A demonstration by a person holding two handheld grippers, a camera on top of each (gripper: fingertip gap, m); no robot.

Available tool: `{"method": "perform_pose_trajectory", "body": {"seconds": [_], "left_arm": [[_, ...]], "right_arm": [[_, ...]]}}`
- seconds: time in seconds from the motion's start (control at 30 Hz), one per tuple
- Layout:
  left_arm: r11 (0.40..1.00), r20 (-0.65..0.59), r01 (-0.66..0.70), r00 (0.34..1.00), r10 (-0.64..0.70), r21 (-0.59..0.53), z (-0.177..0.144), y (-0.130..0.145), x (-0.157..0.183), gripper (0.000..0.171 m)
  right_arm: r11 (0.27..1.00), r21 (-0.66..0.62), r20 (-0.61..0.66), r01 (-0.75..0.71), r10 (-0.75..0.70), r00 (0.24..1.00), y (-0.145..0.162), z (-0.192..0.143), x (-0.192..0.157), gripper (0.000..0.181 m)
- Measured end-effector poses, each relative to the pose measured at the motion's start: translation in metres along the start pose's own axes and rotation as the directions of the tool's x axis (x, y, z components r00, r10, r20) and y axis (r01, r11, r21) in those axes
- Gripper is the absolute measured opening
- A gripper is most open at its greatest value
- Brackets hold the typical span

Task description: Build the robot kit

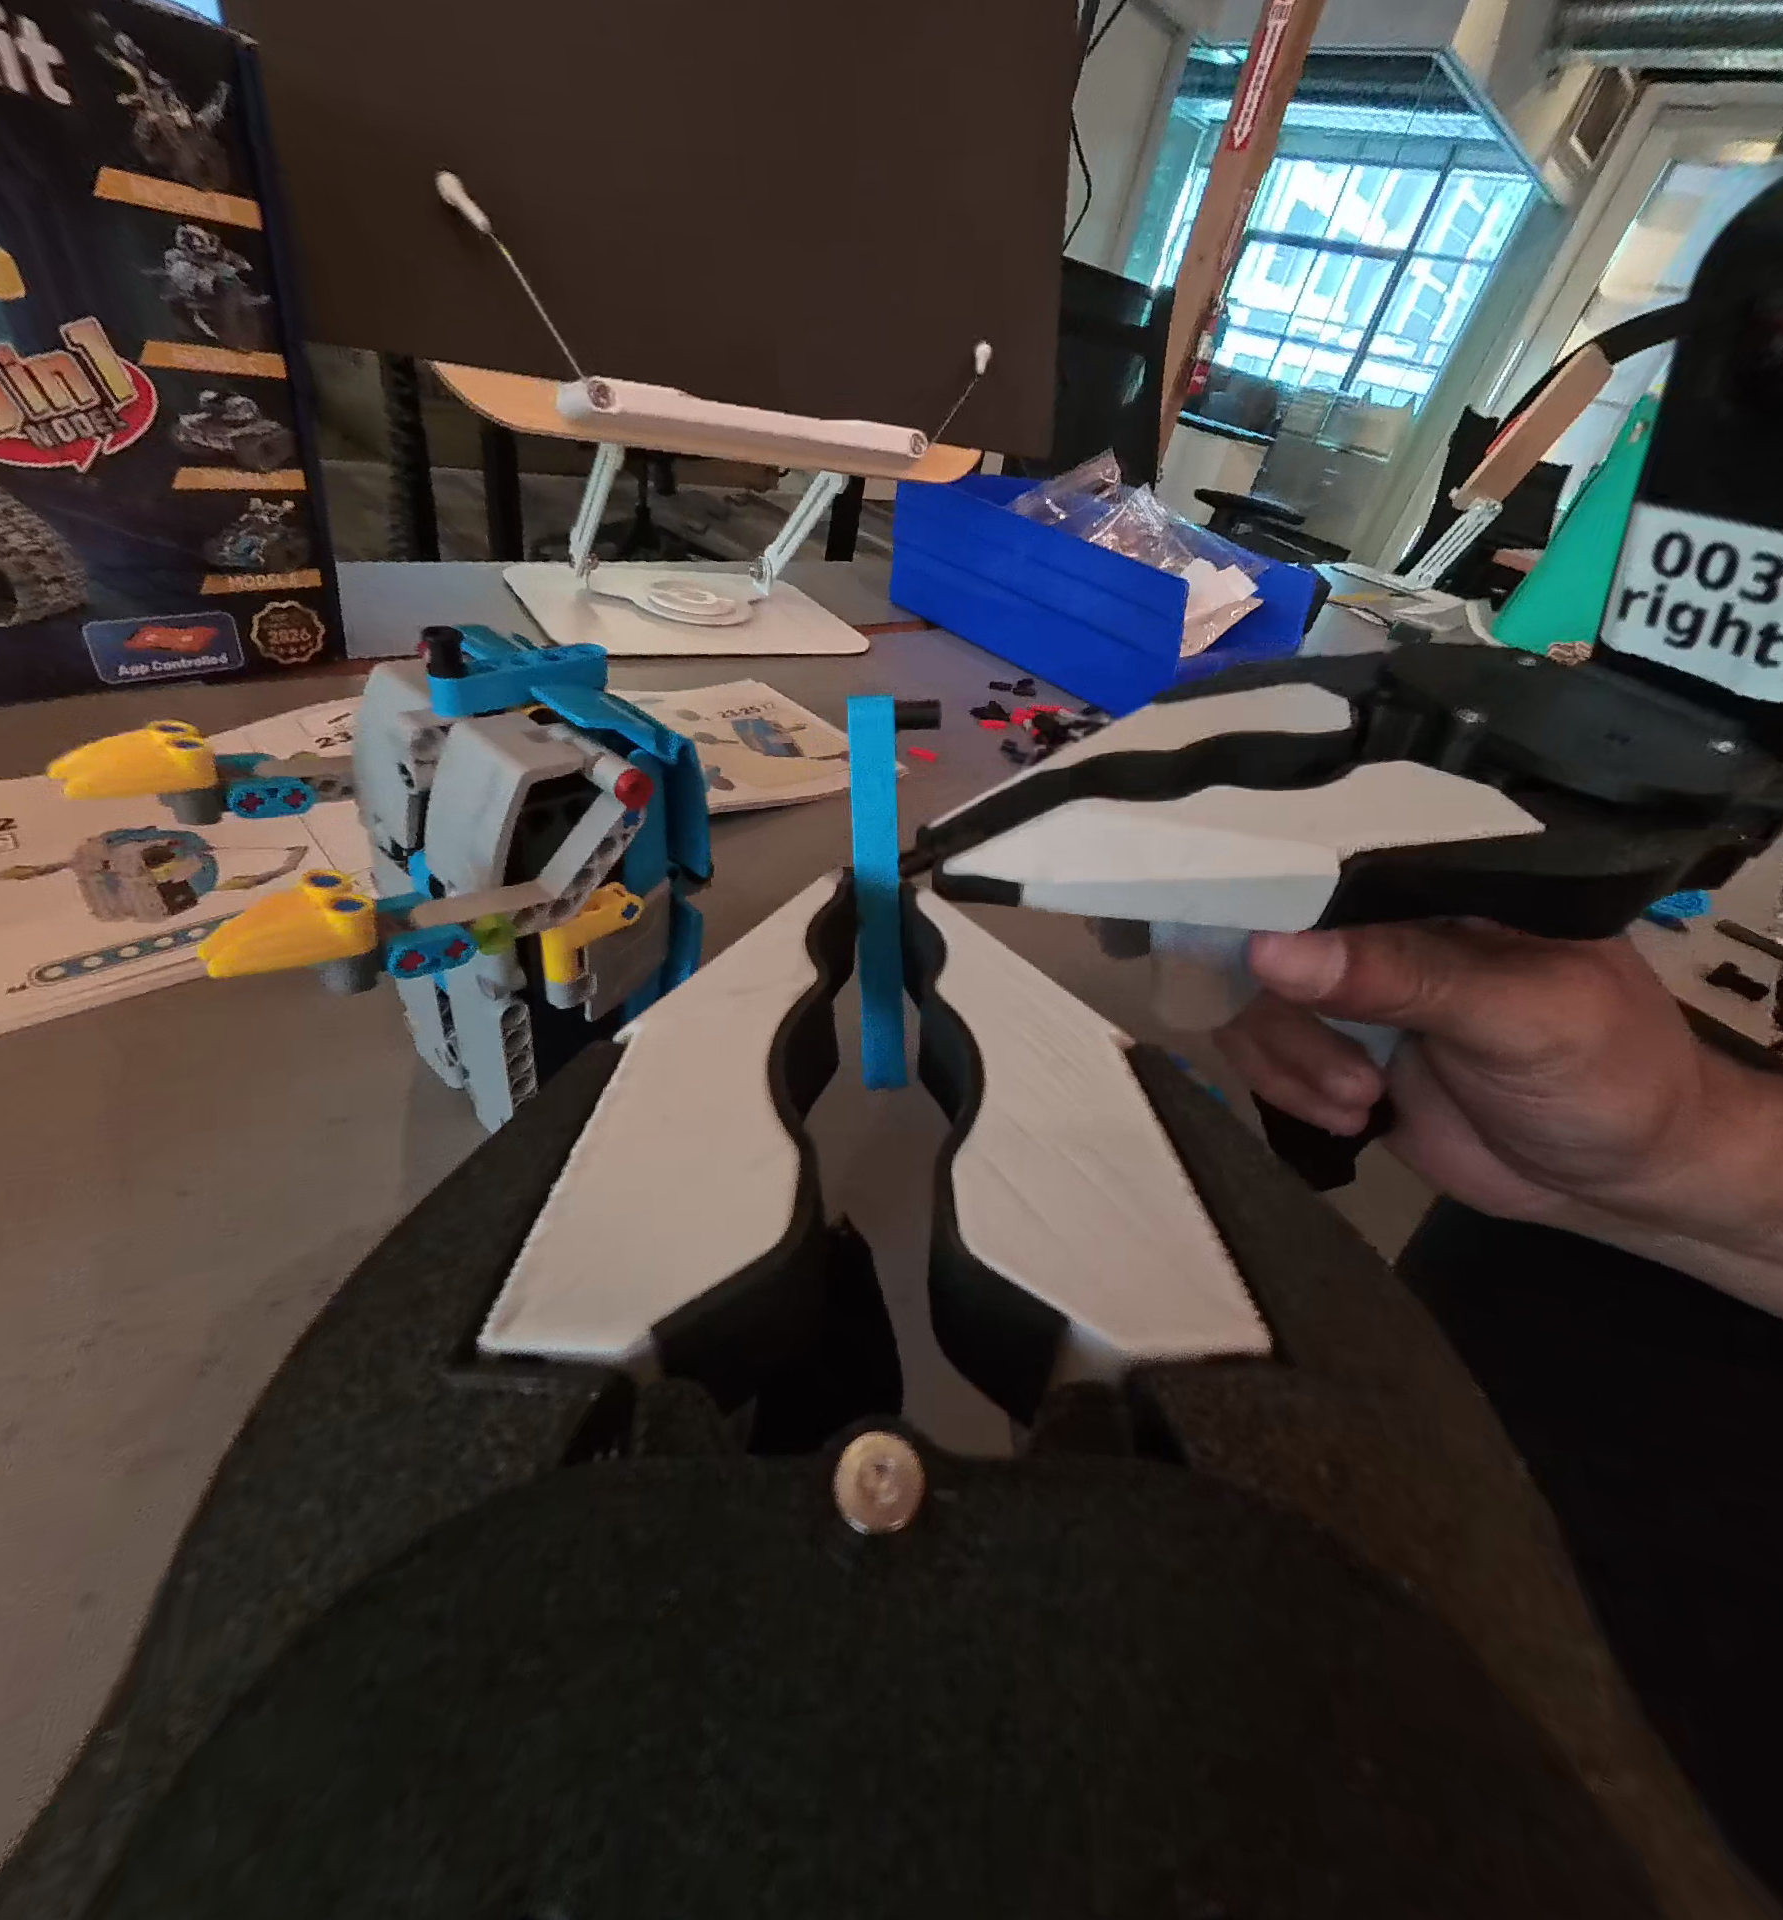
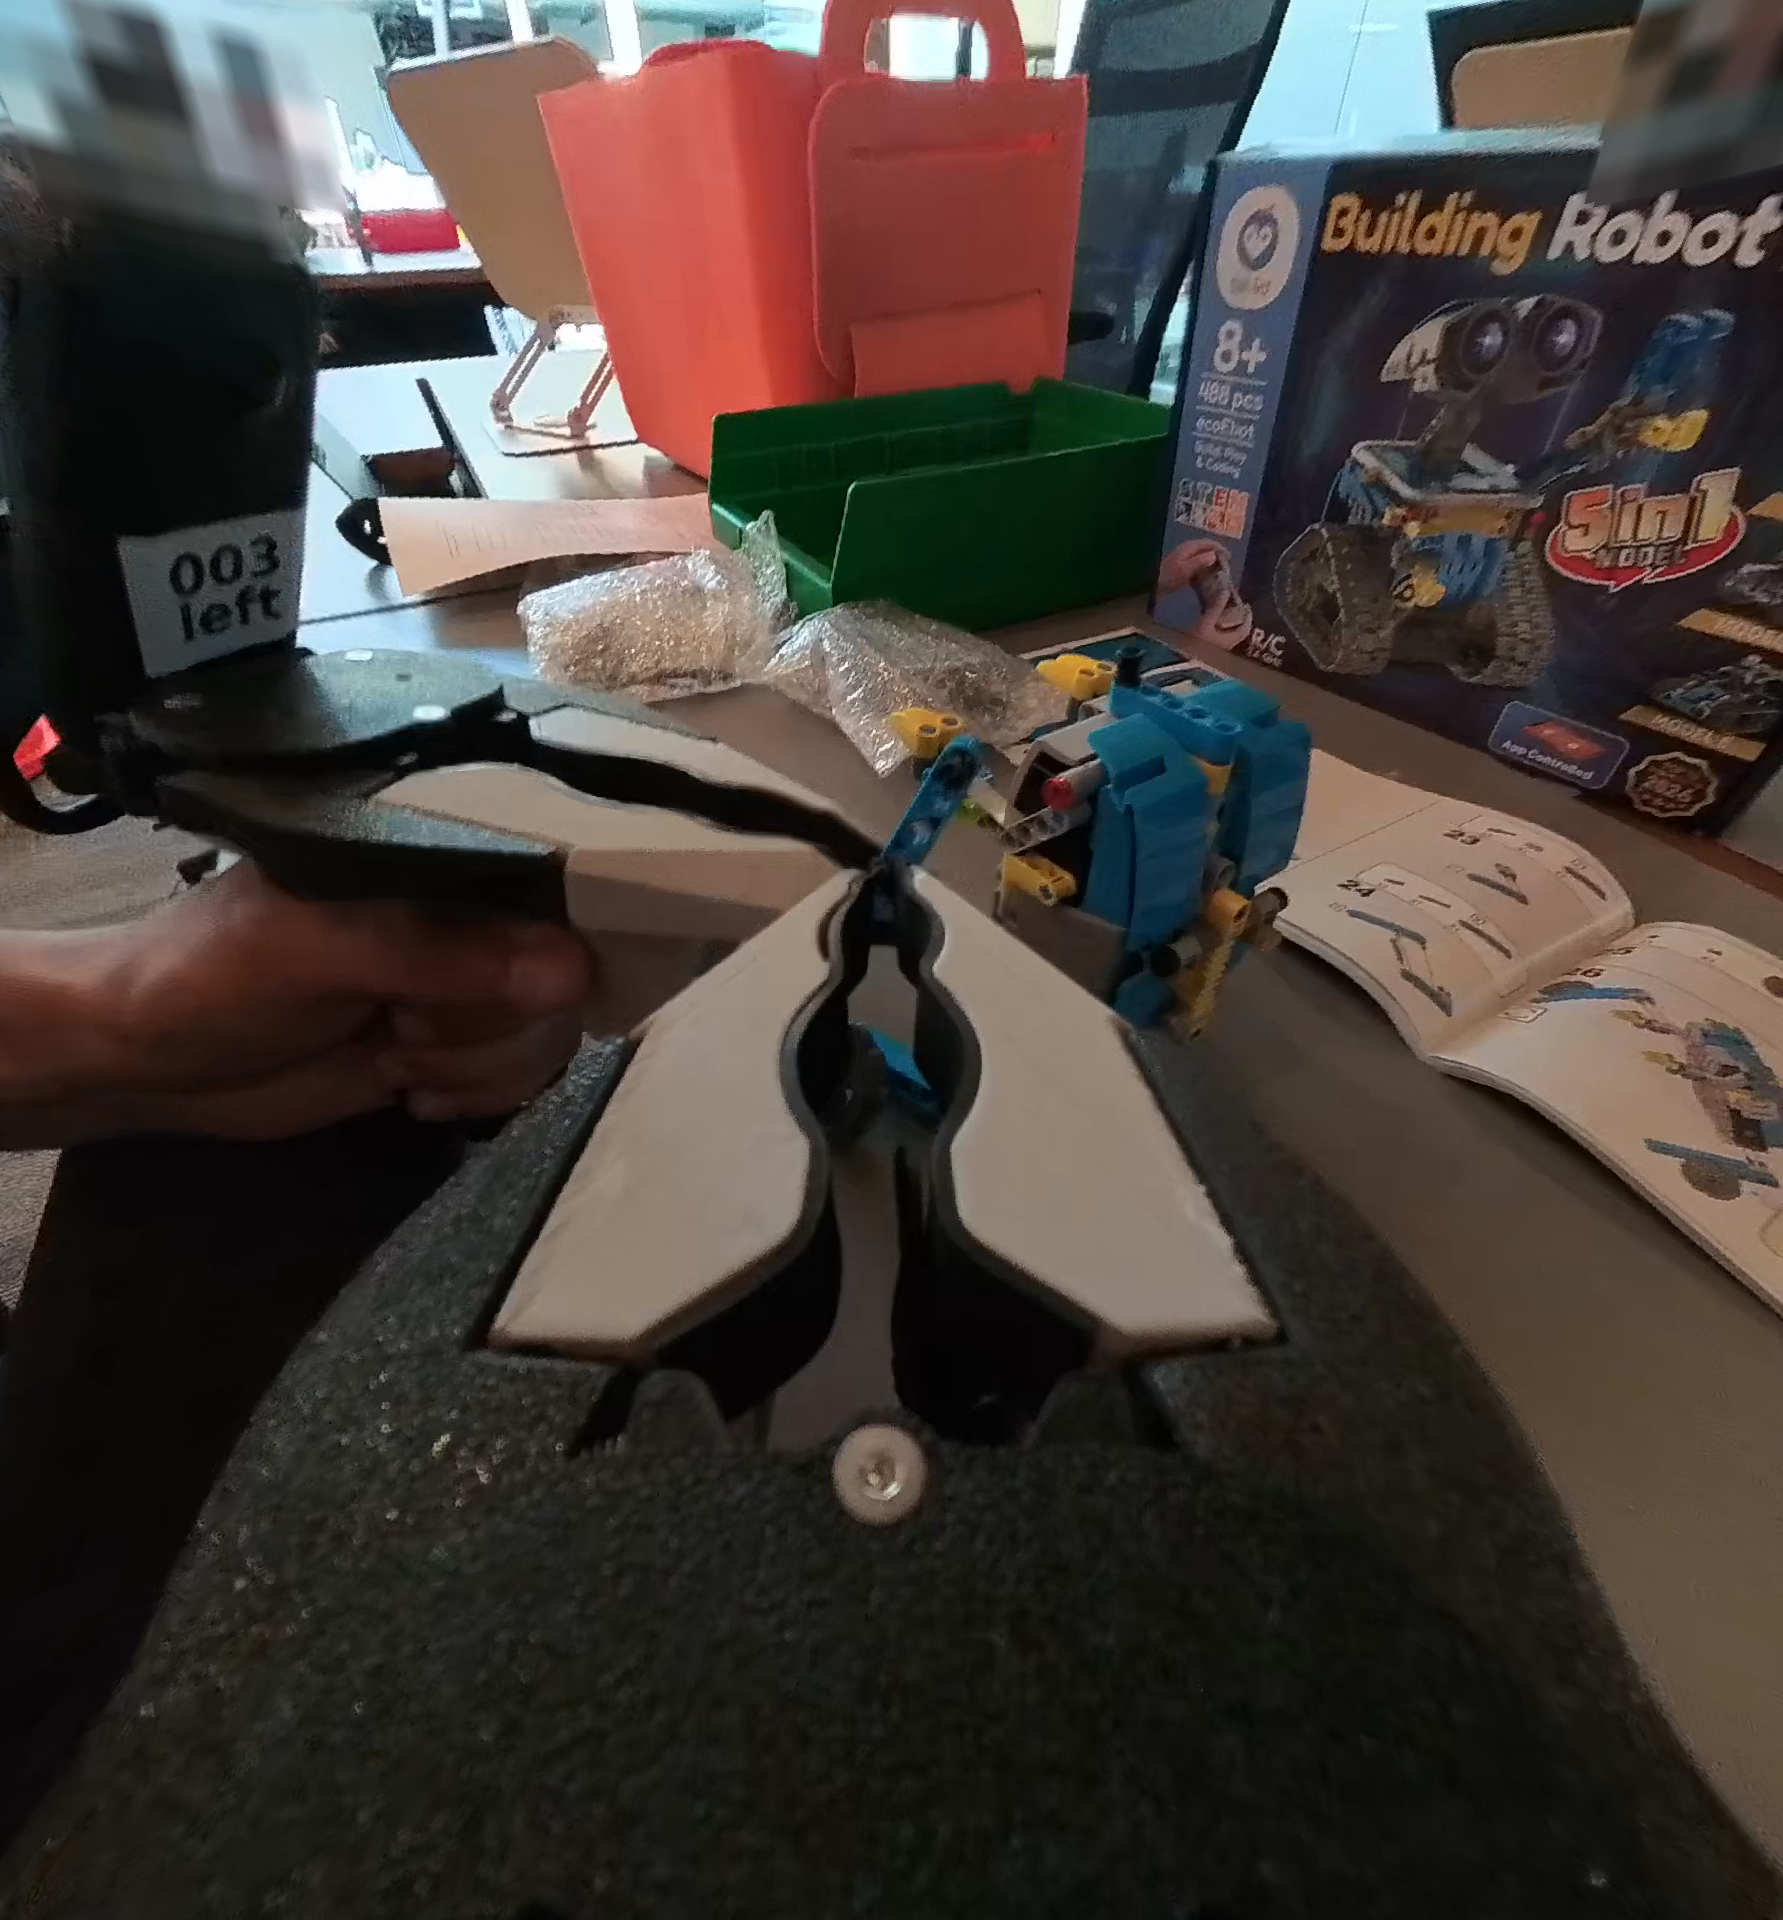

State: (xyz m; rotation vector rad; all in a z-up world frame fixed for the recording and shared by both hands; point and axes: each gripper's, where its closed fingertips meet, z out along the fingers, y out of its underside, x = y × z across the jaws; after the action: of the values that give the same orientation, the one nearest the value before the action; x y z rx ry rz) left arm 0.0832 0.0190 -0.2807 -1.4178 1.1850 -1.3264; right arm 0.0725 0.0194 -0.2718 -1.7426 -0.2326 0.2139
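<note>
My left gripper (image 1: pixel 879 894) is shut on a blue beam (image 1: pixel 871 769) and holds it upright above the table. My right gripper (image 1: pixel 923 862) comes in from the right, with its tips against the beam's side. It is shut on a small black piece that is mostly hidden between its tips. In the right wrist view my right gripper (image 2: pixel 882 896) meets the left gripper (image 2: pixel 864 857) at the lower end of the beam (image 2: pixel 934 805). A blue, grey and yellow brick robot model (image 1: pixel 523 862) stands just left of the beam and also shows in the right wrist view (image 2: pixel 1167 842).
An open instruction booklet (image 1: pixel 87 914) lies under and behind the model. The kit box (image 1: pixel 108 364) stands at the far left, with a white stand (image 1: pixel 700 540) and a blue bin (image 1: pixel 1063 592) behind. Loose small pieces (image 1: pixel 1032 717) lie near the bin. A green bin (image 2: pixel 928 488) and plastic bags (image 2: pixel 648 623) show in the right wrist view. The grippers are tip to tip, or close to it.
</note>
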Motion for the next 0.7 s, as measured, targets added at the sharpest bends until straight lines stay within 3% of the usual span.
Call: {"method": "perform_pose_trajectory", "body": {"seconds": [0.33, 0.53, 0.7], "left_arm": [[0.998, -0.039, 0.061, 0.997, -0.061, 0.014, -0.0016, -0.0026, 0.0013, 0.006], [0.998, -0.046, 0.060, 0.997, -0.060, 0.012, -0.0013, -0.0024, 0.0017, 0.007], [0.999, -0.054, 0.045, 0.998, -0.044, 0.019, -0.0017, -0.0031, 0.0041, 0.007]], "right_arm": [[0.978, -0.028, -0.114, 0.208, -0.210, 0.971, -0.0049, 0.0000, 0.0004, 0.003], [0.975, -0.038, -0.120, 0.218, -0.221, 0.968, -0.0037, -0.0003, 0.0022, 0.004], [0.945, -0.056, -0.170, 0.322, -0.327, 0.930, -0.0065, -0.0024, 0.0004, 0.003]]}}
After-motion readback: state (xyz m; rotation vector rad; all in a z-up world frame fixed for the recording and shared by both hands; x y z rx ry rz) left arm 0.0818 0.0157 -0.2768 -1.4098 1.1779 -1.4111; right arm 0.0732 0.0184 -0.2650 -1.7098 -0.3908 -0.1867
